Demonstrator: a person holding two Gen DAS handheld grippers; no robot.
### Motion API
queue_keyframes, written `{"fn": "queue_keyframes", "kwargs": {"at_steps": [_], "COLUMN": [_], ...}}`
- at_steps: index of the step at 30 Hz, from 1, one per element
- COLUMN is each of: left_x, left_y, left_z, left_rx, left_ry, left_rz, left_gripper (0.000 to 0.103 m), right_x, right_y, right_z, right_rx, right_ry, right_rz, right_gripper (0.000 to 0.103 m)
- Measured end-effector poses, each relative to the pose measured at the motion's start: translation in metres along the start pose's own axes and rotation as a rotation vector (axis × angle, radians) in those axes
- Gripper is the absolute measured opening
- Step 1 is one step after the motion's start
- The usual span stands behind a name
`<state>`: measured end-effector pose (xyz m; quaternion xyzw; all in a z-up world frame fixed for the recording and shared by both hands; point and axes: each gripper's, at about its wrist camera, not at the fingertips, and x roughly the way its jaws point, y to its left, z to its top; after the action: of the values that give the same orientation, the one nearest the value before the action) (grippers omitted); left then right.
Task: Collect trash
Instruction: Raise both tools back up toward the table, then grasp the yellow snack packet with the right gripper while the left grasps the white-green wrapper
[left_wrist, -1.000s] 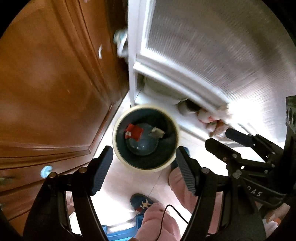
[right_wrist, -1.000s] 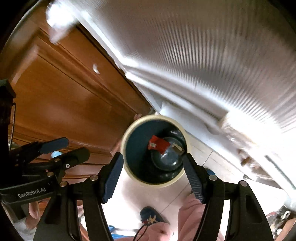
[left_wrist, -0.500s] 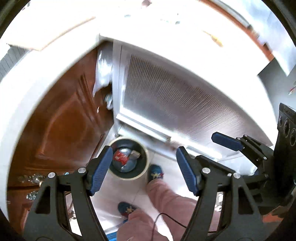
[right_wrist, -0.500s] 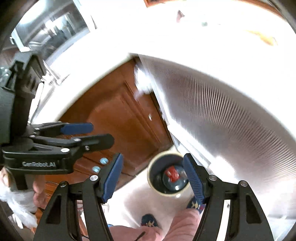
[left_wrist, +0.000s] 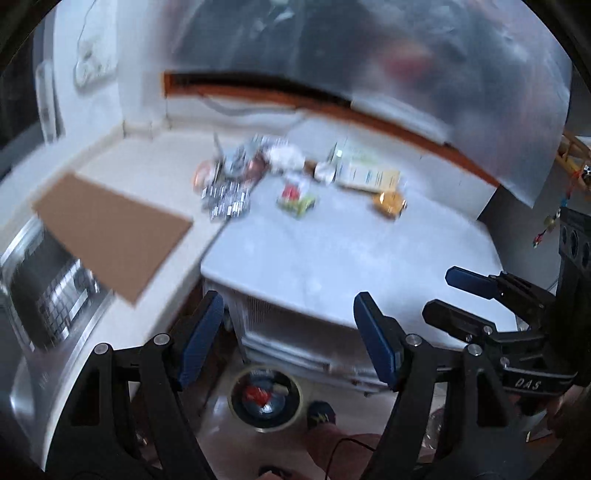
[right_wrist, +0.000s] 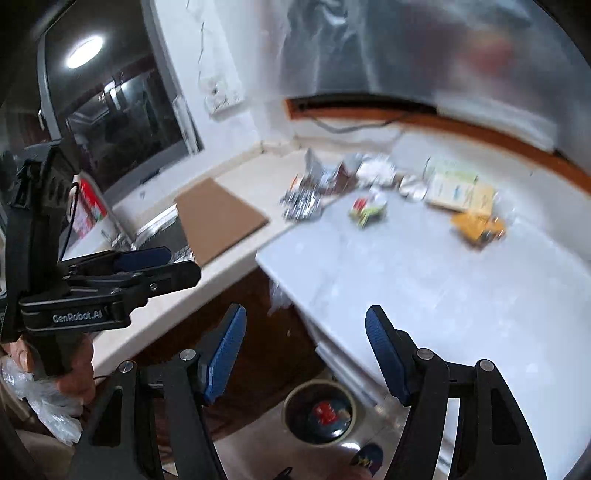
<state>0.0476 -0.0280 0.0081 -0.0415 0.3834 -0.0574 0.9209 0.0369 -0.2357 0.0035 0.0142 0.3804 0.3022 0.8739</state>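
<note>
trash (left_wrist: 295, 184) lay scattered at the back of the white counter (left_wrist: 351, 258); both grippers were open and empty.

the litter included a foil wrapper (right_wrist: 301, 203), a red and green packet (right_wrist: 367, 210), a flat box (right_wrist: 460, 192) and a yellow packet (right_wrist: 478, 227), all blurred and near the wall. a brown board (left_wrist: 110, 232) lay to their left, partly over the sink (left_wrist: 48, 291). down on the floor, just in front of the counter, stood the bin (right_wrist: 319, 413) with a red scrap (right_wrist: 325, 411) inside, and a shoe (right_wrist: 367, 458) was beside it. the left gripper (left_wrist: 288, 339) had its jaws wide apart with nothing between them; the right gripper (right_wrist: 306, 350) was likewise spread and held nothing. a hand (right_wrist: 74, 369) gripped the left tool's handle.
</note>
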Motion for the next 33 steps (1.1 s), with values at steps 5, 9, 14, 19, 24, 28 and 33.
{"fn": "queue_keyframes", "kwargs": {"at_steps": [5, 9, 14, 19, 24, 28, 33], "left_x": [-0.001, 0.023, 0.081, 0.152, 0.215, 0.262, 0.314], "left_y": [-0.019, -0.032, -0.043, -0.042, -0.027, -0.016, -0.006], "left_z": [0.047, 0.077, 0.110, 0.135, 0.146, 0.149, 0.145], "left_rx": [0.028, 0.040, 0.046, 0.015, -0.049, -0.087, -0.145], "left_ry": [-0.029, -0.016, 0.024, 0.111, 0.195, 0.251, 0.333], "left_rz": [0.016, 0.019, 0.029, 0.016, 0.020, 0.047, 0.087], "left_gripper": [0.070, 0.070, 0.070, 0.070, 0.070, 0.070, 0.070], "right_x": [-0.010, -0.001, 0.032, 0.070, 0.121, 0.164, 0.208], "right_y": [-0.044, -0.103, -0.175, -0.227, -0.266, -0.295, -0.315], "right_z": [0.053, 0.092, 0.121, 0.139, 0.145, 0.140, 0.131], "right_rx": [0.069, 0.172, 0.285, 0.343, 0.427, 0.514, 0.560], "right_ry": [-0.024, -0.023, 0.006, 0.051, 0.106, 0.174, 0.255], "right_rz": [-0.035, -0.047, -0.107, -0.154, -0.187, -0.213, -0.255], "right_gripper": [0.068, 0.068, 0.072, 0.076, 0.076, 0.076, 0.076]}}
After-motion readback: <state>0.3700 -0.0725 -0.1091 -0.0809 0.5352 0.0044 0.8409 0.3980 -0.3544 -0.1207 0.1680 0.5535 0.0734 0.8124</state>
